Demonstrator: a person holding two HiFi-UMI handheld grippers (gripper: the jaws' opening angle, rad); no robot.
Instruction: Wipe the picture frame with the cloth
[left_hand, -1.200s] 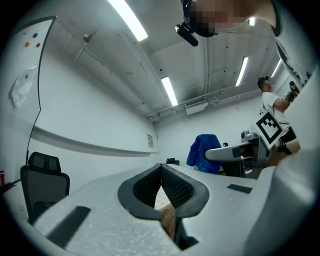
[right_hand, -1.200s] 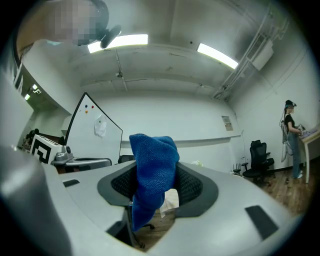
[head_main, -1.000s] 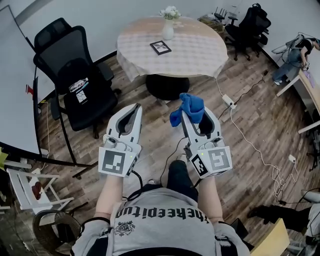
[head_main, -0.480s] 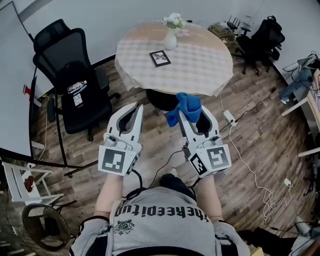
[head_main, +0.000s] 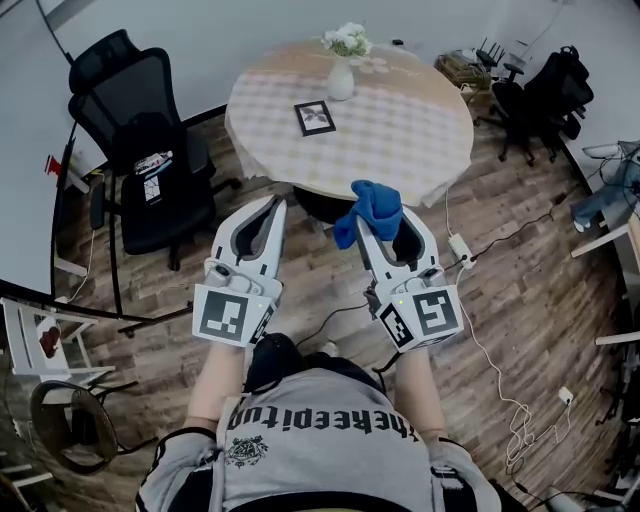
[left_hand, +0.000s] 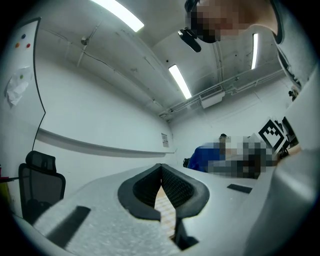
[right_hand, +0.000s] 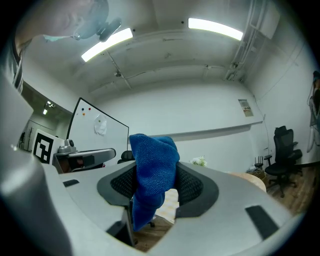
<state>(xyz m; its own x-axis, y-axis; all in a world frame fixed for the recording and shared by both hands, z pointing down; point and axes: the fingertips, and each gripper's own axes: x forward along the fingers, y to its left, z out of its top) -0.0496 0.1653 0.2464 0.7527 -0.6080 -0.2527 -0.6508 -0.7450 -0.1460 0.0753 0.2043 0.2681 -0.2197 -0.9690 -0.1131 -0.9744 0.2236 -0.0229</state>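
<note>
A small dark picture frame (head_main: 315, 117) lies flat on the round table (head_main: 400, 130) ahead of me, left of the table's middle. My right gripper (head_main: 383, 222) is shut on a blue cloth (head_main: 371, 209), which bunches above its tips and hangs between the jaws (right_hand: 151, 175). It is held over the floor just short of the table's near edge. My left gripper (head_main: 263, 212) is beside it, shut with nothing in it (left_hand: 161, 186), and also short of the table.
A white vase of flowers (head_main: 343, 62) stands at the table's far side, behind the frame. A black office chair (head_main: 140, 150) is at the left, more chairs (head_main: 545, 95) at the right. Cables and a power strip (head_main: 462, 250) lie on the wood floor.
The table and frame have come closer in the head view as I stepped forward. Both grippers keep their pose, the cloth still held in the right one.
</note>
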